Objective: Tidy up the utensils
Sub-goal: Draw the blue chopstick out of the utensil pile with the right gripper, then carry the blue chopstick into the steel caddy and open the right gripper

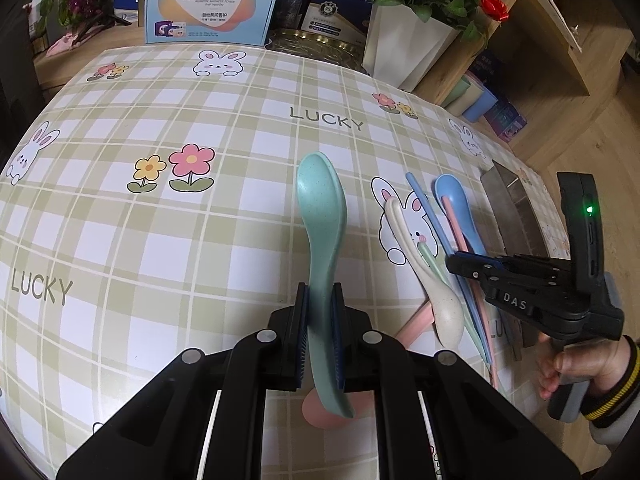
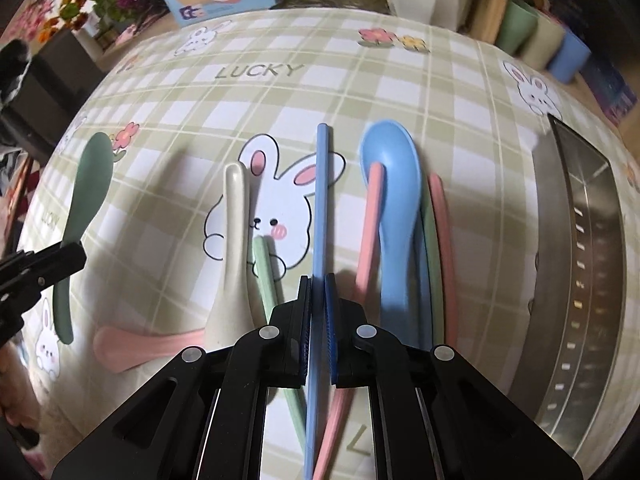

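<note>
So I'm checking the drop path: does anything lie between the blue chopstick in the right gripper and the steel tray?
Yes. The blue spoon and pink chopsticks lie between the blue chopstick and the steel tray.

You are reading "LUCKY" printed on the checked cloth (image 1: pixel 240 220) covering the surface, "益生菌" heading the blue box (image 1: pixel 214 0) behind it, "DAS" marking the right gripper (image 1: pixel 454 263).

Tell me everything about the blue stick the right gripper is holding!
The long, thin blue chopstick looks like smooth matte plastic, straight with a squared far tip. The right gripper is shut on it near its middle, pads pressing both sides. It points away across the checked bunny tablecloth, between the cream spoon and the blue spoon. Whether it is lifted is unclear.
</note>
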Motion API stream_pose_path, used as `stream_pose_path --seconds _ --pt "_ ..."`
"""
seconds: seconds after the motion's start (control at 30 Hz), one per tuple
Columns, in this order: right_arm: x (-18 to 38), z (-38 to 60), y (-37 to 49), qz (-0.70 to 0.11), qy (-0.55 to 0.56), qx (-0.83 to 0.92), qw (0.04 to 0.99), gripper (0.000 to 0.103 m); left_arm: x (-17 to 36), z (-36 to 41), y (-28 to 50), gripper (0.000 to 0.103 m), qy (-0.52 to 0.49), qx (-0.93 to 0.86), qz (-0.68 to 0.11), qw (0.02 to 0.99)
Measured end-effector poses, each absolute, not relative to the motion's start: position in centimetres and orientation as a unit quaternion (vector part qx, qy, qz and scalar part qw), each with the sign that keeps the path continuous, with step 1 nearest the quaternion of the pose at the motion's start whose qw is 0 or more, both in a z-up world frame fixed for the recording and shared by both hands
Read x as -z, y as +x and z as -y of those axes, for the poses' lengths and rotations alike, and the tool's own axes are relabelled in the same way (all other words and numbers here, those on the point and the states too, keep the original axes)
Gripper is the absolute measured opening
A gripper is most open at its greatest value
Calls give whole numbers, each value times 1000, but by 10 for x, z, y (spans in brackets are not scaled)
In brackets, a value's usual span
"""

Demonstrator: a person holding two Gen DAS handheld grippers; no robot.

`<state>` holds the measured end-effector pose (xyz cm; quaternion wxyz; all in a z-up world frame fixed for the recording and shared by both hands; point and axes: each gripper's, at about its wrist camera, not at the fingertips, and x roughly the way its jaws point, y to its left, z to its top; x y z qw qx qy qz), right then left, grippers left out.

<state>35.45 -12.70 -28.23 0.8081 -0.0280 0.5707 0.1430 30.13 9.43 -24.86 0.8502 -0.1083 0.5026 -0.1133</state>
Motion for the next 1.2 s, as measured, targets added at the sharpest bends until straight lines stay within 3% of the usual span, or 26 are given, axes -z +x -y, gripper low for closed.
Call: stream_pose_path --seconds 0.57,0.63,0.7,0.73,0.87,1.0,1.2 --pt "283 124 361 -544 -50 -168 821 9 248 -98 302 11 -119 116 -501 849" --pt "283 123 362 -543 -53 -169 821 16 247 -98 302 11 -120 115 -500 850" --pt "282 121 362 -539 -56 -169 823 33 247 -99 301 11 -120 116 -500 850" --pt "281 120 362 -536 -55 -172 824 35 246 -99 301 11 -120 117 -499 850" --pt "281 123 364 -538 -45 -174 823 33 245 -100 302 11 -121 116 -499 850" --pt "284 123 367 -543 -51 -171 820 20 244 -101 302 11 -120 115 -499 851" --pt "284 115 366 -551 -72 -158 816 19 245 -101 302 11 -123 114 -501 849"
